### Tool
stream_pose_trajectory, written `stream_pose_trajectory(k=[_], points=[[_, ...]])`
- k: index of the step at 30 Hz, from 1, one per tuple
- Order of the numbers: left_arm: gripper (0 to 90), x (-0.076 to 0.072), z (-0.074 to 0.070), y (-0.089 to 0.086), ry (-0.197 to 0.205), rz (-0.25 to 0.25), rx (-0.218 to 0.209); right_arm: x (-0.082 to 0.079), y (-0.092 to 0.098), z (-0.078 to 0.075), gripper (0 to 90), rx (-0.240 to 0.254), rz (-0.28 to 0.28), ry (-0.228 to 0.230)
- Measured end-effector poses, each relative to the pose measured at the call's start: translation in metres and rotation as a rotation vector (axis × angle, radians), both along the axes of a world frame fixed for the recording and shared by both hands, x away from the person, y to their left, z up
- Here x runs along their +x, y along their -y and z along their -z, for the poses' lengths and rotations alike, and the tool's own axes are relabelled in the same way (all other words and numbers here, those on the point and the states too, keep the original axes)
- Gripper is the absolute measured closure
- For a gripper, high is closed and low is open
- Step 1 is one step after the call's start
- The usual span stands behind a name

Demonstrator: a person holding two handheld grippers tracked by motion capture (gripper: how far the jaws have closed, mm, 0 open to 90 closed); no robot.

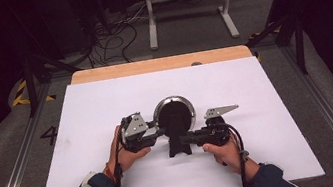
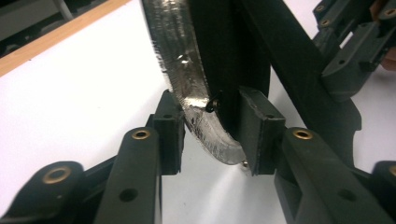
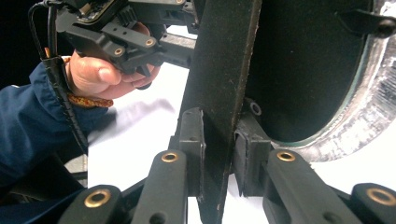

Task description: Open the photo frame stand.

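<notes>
A round frame (image 1: 174, 114) with a silver rim (image 2: 183, 65) lies face down on the white board, its black back (image 3: 303, 70) upward. A flat black stand leg (image 1: 178, 144) runs from its back towards the person. My left gripper (image 1: 158, 131) comes in from the left and is shut on the frame's rim, one pad on the silver edge and one on the black back (image 2: 210, 123). My right gripper (image 1: 188, 139) comes in from the right and is shut on the stand leg (image 3: 224, 84), which sits squeezed between its pads (image 3: 218, 149).
The white board (image 1: 90, 105) covers a wooden table whose far edge (image 1: 160, 64) shows as a tan strip. Beyond it are a white metal stand (image 1: 188, 6) and loose cables (image 1: 115, 36) on a grey floor. Metal rails (image 1: 332, 113) run along both sides.
</notes>
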State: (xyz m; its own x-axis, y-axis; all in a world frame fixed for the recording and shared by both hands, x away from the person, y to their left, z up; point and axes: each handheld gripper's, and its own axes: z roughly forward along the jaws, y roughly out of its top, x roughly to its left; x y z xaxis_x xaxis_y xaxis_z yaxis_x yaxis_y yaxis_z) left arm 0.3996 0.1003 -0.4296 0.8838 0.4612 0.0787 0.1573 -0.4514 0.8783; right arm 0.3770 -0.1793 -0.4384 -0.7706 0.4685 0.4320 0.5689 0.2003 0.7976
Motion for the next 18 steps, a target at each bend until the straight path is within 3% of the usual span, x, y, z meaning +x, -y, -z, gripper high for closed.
stream_pose_trajectory(k=[18], points=[[65.1, 0.0083, 0.0007, 0.0086, 0.072, -0.031, 0.018, 0.0027, 0.0028, -0.0055, 75.6, -0.018, 0.015, 0.021]])
